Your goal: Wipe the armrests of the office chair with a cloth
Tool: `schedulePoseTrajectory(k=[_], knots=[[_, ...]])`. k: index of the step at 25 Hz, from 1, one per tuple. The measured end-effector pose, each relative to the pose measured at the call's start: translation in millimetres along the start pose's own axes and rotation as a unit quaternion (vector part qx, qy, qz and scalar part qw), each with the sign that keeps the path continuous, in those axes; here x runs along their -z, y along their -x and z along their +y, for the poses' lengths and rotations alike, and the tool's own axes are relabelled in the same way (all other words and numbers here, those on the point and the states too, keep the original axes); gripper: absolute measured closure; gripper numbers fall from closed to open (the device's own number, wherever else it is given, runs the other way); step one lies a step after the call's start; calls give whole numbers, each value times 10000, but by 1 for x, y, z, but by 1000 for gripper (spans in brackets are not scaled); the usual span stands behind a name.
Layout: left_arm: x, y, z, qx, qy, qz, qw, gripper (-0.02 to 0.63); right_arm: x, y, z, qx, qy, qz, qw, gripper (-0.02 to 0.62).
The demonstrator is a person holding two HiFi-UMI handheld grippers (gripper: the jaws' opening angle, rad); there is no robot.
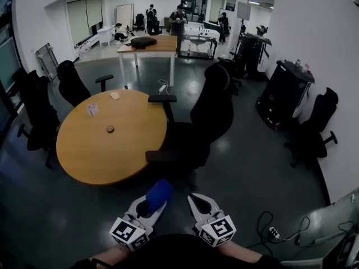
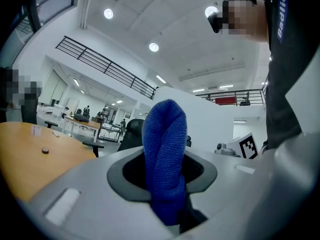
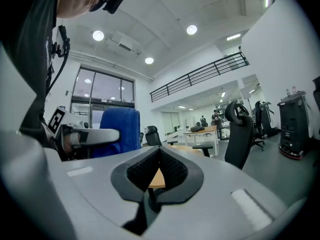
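Note:
The black office chair (image 1: 208, 119) stands by the round wooden table (image 1: 106, 144), just ahead of me. Its far armrest (image 1: 162, 98) is beside the table edge and its near armrest (image 1: 168, 156) points toward me. My left gripper (image 1: 151, 202) is held low near my body, shut on a blue cloth (image 1: 159, 193) that sticks up out of its jaws (image 2: 165, 154). My right gripper (image 1: 193, 198) sits beside it with its jaws shut and nothing in them (image 3: 159, 151). Both grippers are short of the chair. From the right gripper view, the cloth (image 3: 117, 131) shows at the left.
On the table lie a small white box (image 1: 92, 109), a dark disc (image 1: 110, 129) and a pale pad (image 1: 115, 96). More black chairs (image 1: 73, 83) stand round it. A cable and power strip (image 1: 274, 231) lie on the floor at the right. People stand at a far desk (image 1: 148, 45).

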State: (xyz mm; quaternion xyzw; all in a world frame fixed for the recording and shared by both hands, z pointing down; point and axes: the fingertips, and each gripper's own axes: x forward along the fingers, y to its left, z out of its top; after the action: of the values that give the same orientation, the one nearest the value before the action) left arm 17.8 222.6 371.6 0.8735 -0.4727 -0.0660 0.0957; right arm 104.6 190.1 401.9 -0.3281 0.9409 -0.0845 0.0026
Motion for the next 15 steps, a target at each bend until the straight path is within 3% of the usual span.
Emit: schedulePoseTrajectory(k=[9,15], knots=[[15,-18,15,-709,3,330,9969,462,19,28,-42,133,-450,59,9989,592],[22,-38,17,-1214,-101,428,9916,462,39,37,-79,-35,-692,98,9975,592]])
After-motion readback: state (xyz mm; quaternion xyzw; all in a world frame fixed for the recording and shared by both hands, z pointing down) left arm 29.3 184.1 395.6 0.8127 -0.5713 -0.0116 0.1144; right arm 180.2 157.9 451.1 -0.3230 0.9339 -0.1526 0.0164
